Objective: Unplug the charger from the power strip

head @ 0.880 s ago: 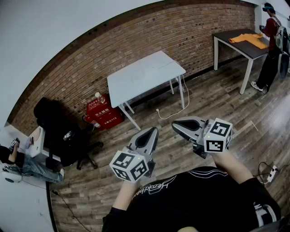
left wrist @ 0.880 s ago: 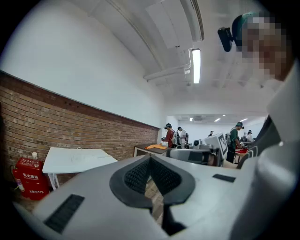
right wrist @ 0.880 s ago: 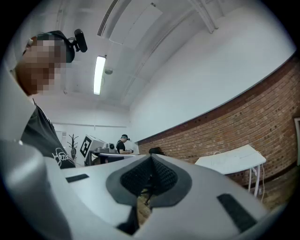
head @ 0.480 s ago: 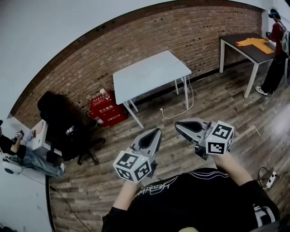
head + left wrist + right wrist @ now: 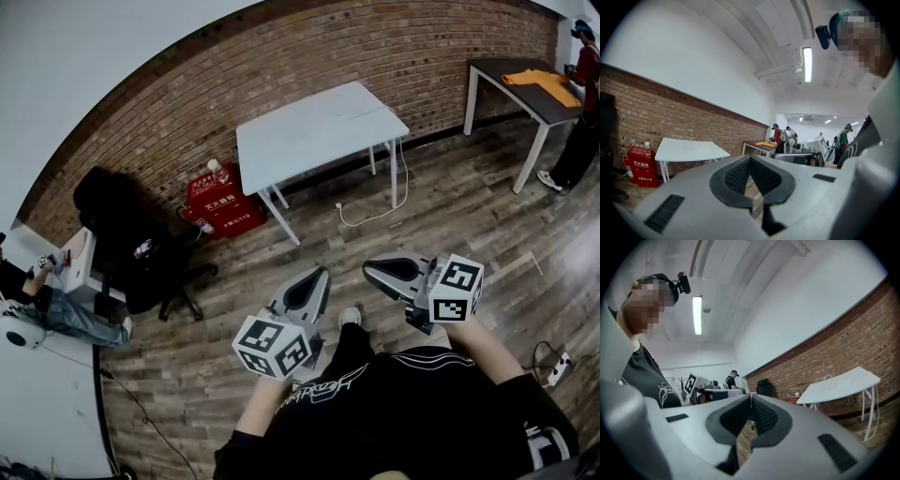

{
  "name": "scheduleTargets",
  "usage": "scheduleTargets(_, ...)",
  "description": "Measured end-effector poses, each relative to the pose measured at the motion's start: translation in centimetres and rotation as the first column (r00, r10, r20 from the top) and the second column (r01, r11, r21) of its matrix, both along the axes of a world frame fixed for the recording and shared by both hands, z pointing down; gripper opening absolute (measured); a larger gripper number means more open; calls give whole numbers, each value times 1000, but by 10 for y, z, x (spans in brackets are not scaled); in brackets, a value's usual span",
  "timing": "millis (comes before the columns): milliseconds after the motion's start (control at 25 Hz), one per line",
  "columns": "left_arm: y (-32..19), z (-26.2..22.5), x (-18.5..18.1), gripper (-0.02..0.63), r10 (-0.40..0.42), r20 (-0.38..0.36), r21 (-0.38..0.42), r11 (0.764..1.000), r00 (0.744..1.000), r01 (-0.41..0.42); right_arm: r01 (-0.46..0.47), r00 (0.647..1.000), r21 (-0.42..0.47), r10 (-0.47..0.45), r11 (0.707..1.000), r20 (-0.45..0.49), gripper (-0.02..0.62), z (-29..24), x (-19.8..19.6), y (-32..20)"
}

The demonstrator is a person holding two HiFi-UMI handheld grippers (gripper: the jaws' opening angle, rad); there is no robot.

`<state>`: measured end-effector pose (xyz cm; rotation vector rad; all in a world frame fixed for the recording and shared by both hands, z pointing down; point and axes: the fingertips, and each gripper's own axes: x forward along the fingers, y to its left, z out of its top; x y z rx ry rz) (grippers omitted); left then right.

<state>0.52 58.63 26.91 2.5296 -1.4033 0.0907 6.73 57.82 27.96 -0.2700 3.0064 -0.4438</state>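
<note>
Left gripper (image 5: 320, 273) and right gripper (image 5: 367, 268) sit side by side just below centre in the head view, held out in front of the person's black shirt. Their tips point toward 12 o'clock, and both have their jaws pressed together on nothing. A pale shoe (image 5: 350, 317) shows between them on the wooden floor (image 5: 450, 234). At 12 o'clock a white table (image 5: 319, 127) stands against the brick wall (image 5: 281, 66), with a white cable (image 5: 406, 187) hanging from its right end and trailing over the boards. A red box (image 5: 223, 211) sits at 11 o'clock beside the table, and a black chair (image 5: 141, 258) is at 9 o'clock. At 2 o'clock a dark table (image 5: 511, 73) carries an orange cloth (image 5: 546, 84), and a person (image 5: 583, 103) stands at it. The power strip (image 5: 562, 359) lies on the floor at 4 o'clock, well apart from both grippers, and is too small to show what is plugged into it. In the left gripper view the ribbed black pads (image 5: 736, 177) meet tip to tip with nothing between them. The white table (image 5: 689, 150) is at 9 o'clock with the red box (image 5: 641, 166) at its left. In the right gripper view the pads (image 5: 766, 415) likewise touch and hold nothing. The white table (image 5: 839, 385) is at 3 o'clock and the black chair (image 5: 764, 387) is just above the jaw tips.
</note>
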Motion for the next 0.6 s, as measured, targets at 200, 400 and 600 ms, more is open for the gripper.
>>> scheduleTargets(200,-34,19,-30,3,-7,-32,-28,1000,999,6,-41,999,-58,41,997,-5,-2,19,-16,-38)
scheduleTargets(400,-98,34,-58,3,3,-67,-55,998,998,-6,-103,995,-103,103,989,-7,-2,28,-32,-107)
scheduleTargets(600,-177,59,-96,3,10,-93,-121,992,996,-21,-130,991,-123,124,984,-50,-2,47,-66,-184)
